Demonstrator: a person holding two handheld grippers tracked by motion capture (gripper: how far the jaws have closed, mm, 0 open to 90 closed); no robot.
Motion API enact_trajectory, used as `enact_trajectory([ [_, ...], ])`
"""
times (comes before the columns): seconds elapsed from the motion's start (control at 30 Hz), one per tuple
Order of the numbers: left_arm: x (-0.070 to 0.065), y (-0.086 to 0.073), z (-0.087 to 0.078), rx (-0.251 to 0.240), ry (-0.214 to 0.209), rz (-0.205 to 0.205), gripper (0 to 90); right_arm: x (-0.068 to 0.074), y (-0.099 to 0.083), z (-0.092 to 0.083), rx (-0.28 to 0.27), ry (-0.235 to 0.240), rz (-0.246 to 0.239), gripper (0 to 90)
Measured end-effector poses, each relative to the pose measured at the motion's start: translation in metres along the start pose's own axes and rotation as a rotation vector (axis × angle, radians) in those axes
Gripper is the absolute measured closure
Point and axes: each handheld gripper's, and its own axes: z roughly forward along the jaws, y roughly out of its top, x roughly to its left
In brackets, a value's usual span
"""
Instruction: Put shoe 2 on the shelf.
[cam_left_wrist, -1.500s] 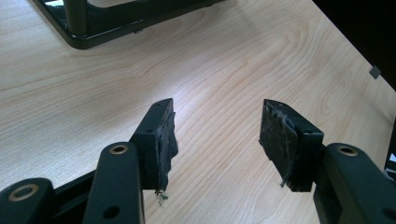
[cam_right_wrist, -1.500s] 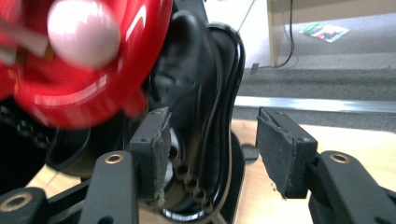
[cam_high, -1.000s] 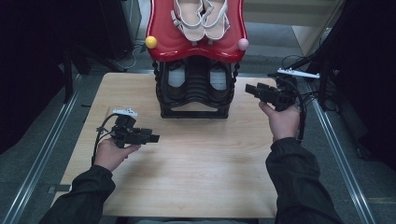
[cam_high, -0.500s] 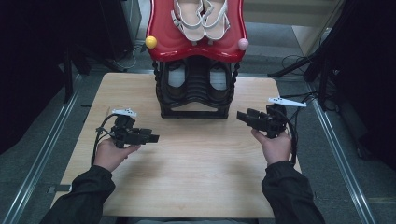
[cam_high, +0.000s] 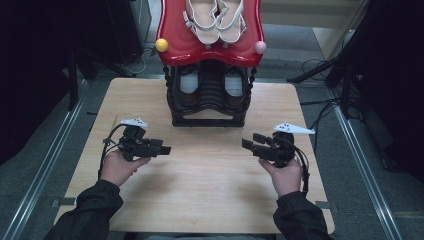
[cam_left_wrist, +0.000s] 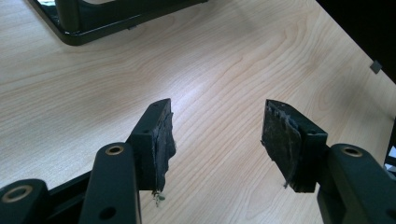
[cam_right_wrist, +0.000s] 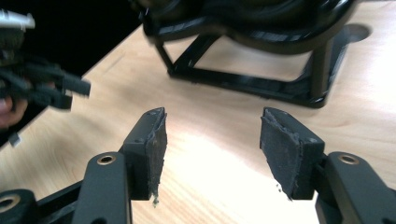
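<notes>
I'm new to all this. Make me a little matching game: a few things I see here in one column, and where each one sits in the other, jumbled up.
Things:
1. white sandals
2. yellow ball
3. pink ball
4. left hand-held gripper

Places:
A. left front corner of the red shelf
B. over the wooden table, jaws open, holding nothing
C. on top of the red shelf
D. right front corner of the red shelf

Pairs: 1-C, 2-A, 3-D, 4-B

Right gripper (cam_high: 254, 143) nearer, farther inward.
</notes>
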Motion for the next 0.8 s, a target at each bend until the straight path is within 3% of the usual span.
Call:
enact_trajectory([
  [0.23,-0.005,-0.001,0.004,0.018,-0.002,0.016,42.0,0.007,-0.009,0.018,0.061,0.021,-0.065,43.0],
  [0.33,-0.007,-0.002,0.006,0.024,-0.014,0.02,40.5,0.006,-0.011,0.024,0.087,0.03,-0.062,42.6],
  [0.47,-0.013,-0.003,0.007,0.022,-0.022,0.046,38.2,0.01,-0.012,0.027,0.114,0.032,-0.094,42.1],
  [0.8,-0.013,-0.003,0.011,0.037,-0.016,0.059,37.1,0.007,-0.013,0.029,0.133,0.03,-0.085,40.8],
])
